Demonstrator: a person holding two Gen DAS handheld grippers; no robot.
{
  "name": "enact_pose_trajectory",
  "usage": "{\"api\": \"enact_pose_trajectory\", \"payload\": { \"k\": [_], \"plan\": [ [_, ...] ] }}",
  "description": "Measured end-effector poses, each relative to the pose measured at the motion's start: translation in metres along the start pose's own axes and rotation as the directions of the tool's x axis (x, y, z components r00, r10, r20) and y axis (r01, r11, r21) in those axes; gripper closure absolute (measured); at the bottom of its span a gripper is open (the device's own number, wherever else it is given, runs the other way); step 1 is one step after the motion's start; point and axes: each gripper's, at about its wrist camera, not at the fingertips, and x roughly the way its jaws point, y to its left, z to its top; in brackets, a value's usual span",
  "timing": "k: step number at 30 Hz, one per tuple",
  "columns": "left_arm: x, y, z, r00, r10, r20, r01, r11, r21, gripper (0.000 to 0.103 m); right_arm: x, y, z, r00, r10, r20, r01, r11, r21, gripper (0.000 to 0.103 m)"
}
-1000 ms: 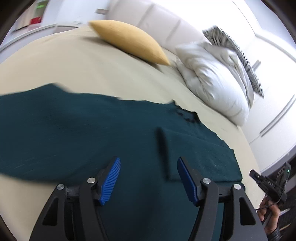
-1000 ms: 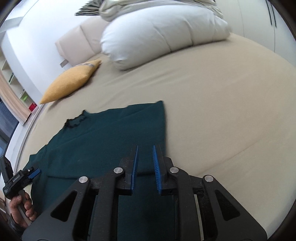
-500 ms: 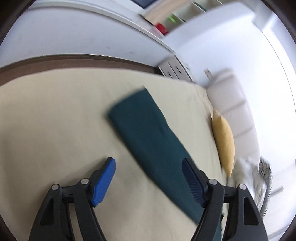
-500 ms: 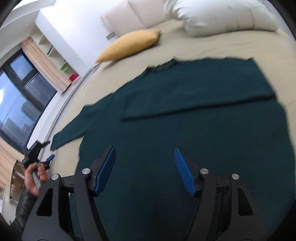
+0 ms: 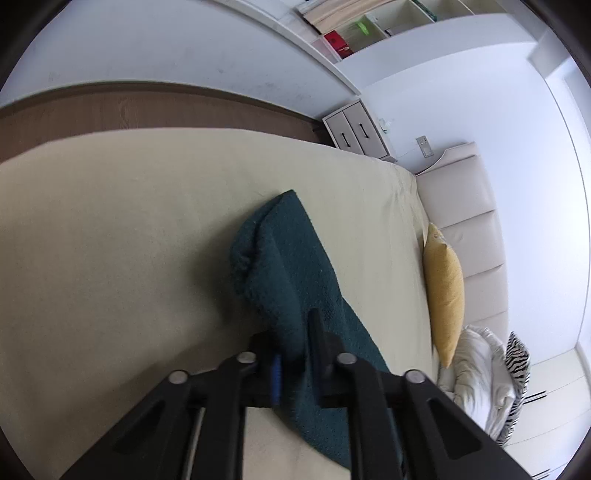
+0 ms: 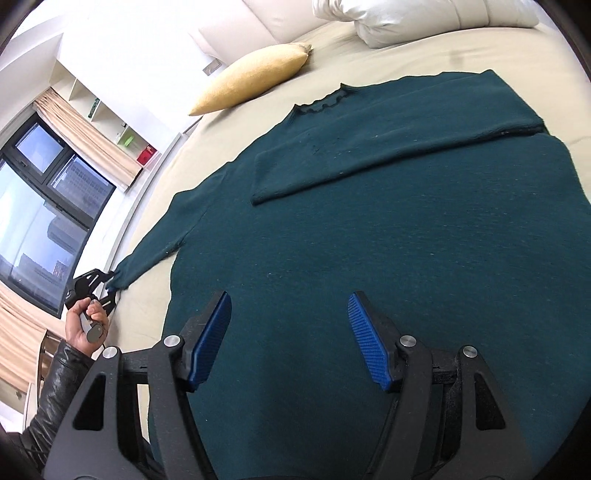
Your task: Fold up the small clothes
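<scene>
Closest in the right wrist view, the right gripper (image 6: 288,332) hovers over the lower body of the dark green sweater (image 6: 369,229), its blue pads (image 6: 364,339) spread apart with nothing between them; those jaws opened within the past second. The sweater lies flat on the beige bed (image 6: 517,51), its body covering the near and middle part of the sheet, one sleeve already folded across the chest below the ruffled collar. The other sleeve (image 5: 288,273) stretches out toward the bed's window-side edge, and there the left gripper (image 5: 295,354) has just closed and is clamped on the cuff end, the knit bunched between its pads. In the right wrist view a hand (image 6: 86,325) in a black leather sleeve holds that gripper's handle at the bed edge. Farther off, a yellow cushion (image 6: 255,77) lies near the head of the bed, against the cream upholstered headboard (image 5: 465,229), and white pillows (image 6: 417,18) are piled at the far corner.
</scene>
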Motion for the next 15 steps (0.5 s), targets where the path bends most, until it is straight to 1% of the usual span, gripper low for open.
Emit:
{"api": "enact_pose_trajectory", "payload": {
  "k": [2,3,5,7,8,9,10,11,13,15],
  "plan": [
    [-0.011,-0.006,-0.007,0.999,-0.003,0.032,0.003,1.000,0.021,0.095,-0.005,-0.008,0.001,1.000,0.003,0.007,-0.003,1.000,0.012,0.039],
    [-0.015,-0.014,-0.012,0.999,0.000,0.049,-0.003,0.999,0.052,0.095,-0.007,-0.012,0.000,1.000,0.007,0.012,-0.007,1.000,0.019,0.039],
    [-0.023,-0.038,-0.021,0.997,0.001,0.077,-0.012,0.989,0.149,0.095,-0.010,-0.020,0.000,1.000,0.009,0.019,-0.010,0.999,0.035,0.039],
    [-0.026,-0.067,-0.032,0.996,-0.003,0.089,-0.019,0.970,0.244,0.095,-0.011,-0.029,0.001,1.000,0.011,0.024,-0.012,0.998,0.055,0.039],
    [-0.026,-0.091,-0.044,0.996,-0.009,0.084,-0.019,0.947,0.321,0.095,-0.011,-0.033,0.002,0.999,0.013,0.029,-0.014,0.998,0.065,0.039],
    [-0.024,-0.106,-0.051,0.997,-0.012,0.078,-0.018,0.929,0.370,0.095,-0.012,-0.038,0.002,0.999,0.014,0.037,-0.017,0.997,0.075,0.039],
    [-0.021,-0.131,-0.066,0.998,-0.018,0.066,-0.013,0.896,0.444,0.095,-0.015,-0.042,0.002,0.999,0.015,0.045,-0.019,0.996,0.085,0.039],
    [-0.017,-0.148,-0.078,0.998,-0.024,0.053,-0.005,0.870,0.493,0.095,-0.015,-0.046,0.003,0.999,0.015,0.051,-0.020,0.996,0.092,0.039],
    [-0.010,-0.188,-0.111,0.999,-0.033,0.027,0.010,0.796,0.605,0.095,-0.020,-0.054,0.002,0.998,0.016,0.064,-0.023,0.993,0.112,0.039],
    [-0.003,-0.227,-0.157,0.999,-0.046,0.006,0.028,0.702,0.711,0.095,-0.026,-0.065,0.000,0.997,0.017,0.078,-0.027,0.990,0.137,0.039]
  ]
}}
